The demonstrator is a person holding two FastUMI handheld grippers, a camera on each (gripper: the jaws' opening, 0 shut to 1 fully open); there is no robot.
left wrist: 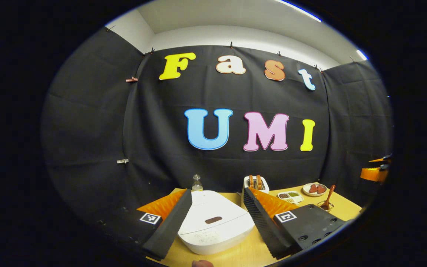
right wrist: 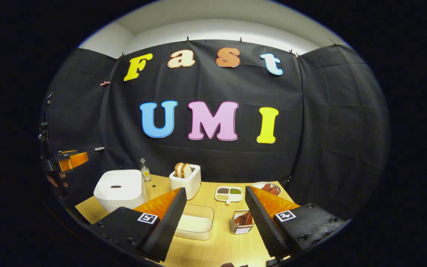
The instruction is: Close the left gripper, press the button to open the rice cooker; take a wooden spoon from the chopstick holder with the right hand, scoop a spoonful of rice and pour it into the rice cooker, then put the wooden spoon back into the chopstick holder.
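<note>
Your left gripper (left wrist: 213,218) spread wide, rice cooker (left wrist: 213,222) between its fingers, lid down. Your right gripper (right wrist: 213,222) also wide, holding nothing; rice container (right wrist: 195,226) and chopstick holder (right wrist: 241,222) just ahead on table (right wrist: 221,244). Wooden spoon (left wrist: 328,198) stands in holder. Scene fits either cooker awaiting opening, or spoon returned and lid down again.

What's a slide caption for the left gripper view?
Open left tool poised over the closed rice cooker, wooden spoon waiting in its holder.
</note>
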